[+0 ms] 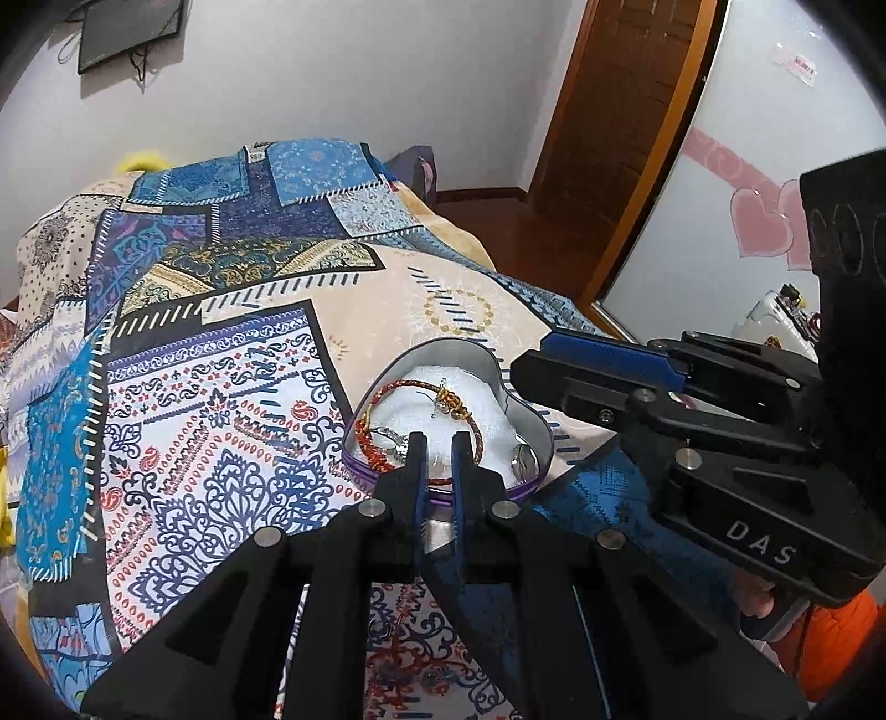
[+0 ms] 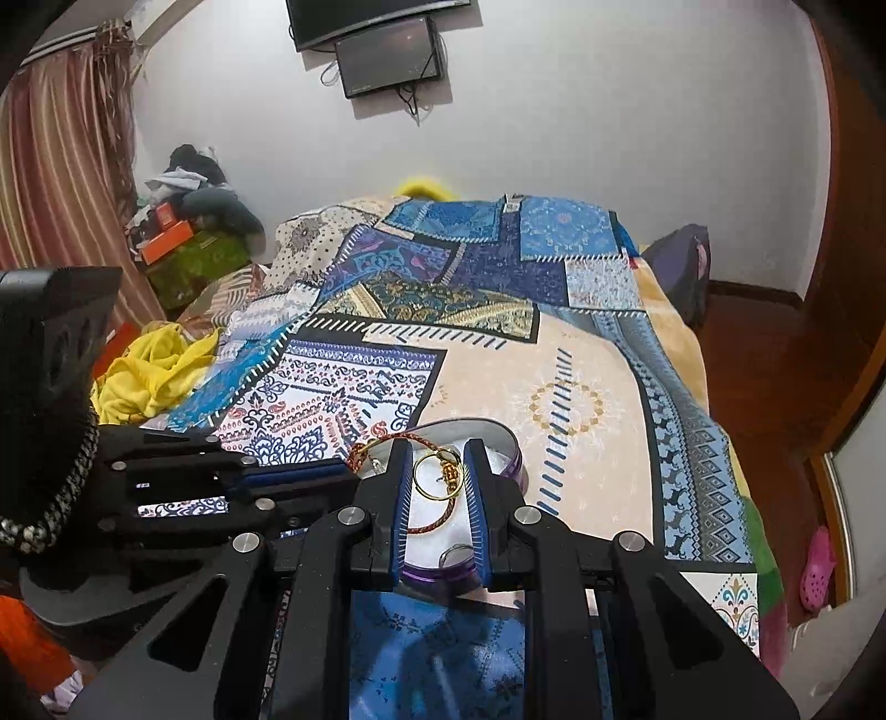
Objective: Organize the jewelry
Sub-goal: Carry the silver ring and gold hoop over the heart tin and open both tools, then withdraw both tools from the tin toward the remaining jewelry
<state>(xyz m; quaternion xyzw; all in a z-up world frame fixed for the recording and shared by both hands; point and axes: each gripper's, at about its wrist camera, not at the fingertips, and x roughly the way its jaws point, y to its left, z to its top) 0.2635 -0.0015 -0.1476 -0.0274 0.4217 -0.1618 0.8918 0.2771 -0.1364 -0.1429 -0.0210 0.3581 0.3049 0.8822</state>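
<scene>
A heart-shaped tin (image 1: pixel 459 349) with white padding sits on the patterned bedspread; it also shows in the right wrist view (image 2: pixel 501 435). Inside lie a red braided bracelet (image 1: pixel 407 385) and silver rings (image 1: pixel 523 459). In the right wrist view the bracelet (image 2: pixel 432 523) and a silver ring (image 2: pixel 457 554) show too. My left gripper (image 1: pixel 437 443) hovers over the tin's near edge, jaws slightly apart, nothing seen between them. My right gripper (image 2: pixel 437 451) is over the tin, its jaws pressed on either side of a thin gold ring (image 2: pixel 423 490) held upright. In the left wrist view the right gripper (image 1: pixel 545 349) reaches in from the right.
The patchwork bedspread (image 1: pixel 221 387) covers the bed. A yellow cloth (image 2: pixel 149 376) and piled boxes (image 2: pixel 183 249) lie at the left. A wooden door (image 1: pixel 620 111) and dark floor are to the right. Screens hang on the far wall (image 2: pixel 387 50).
</scene>
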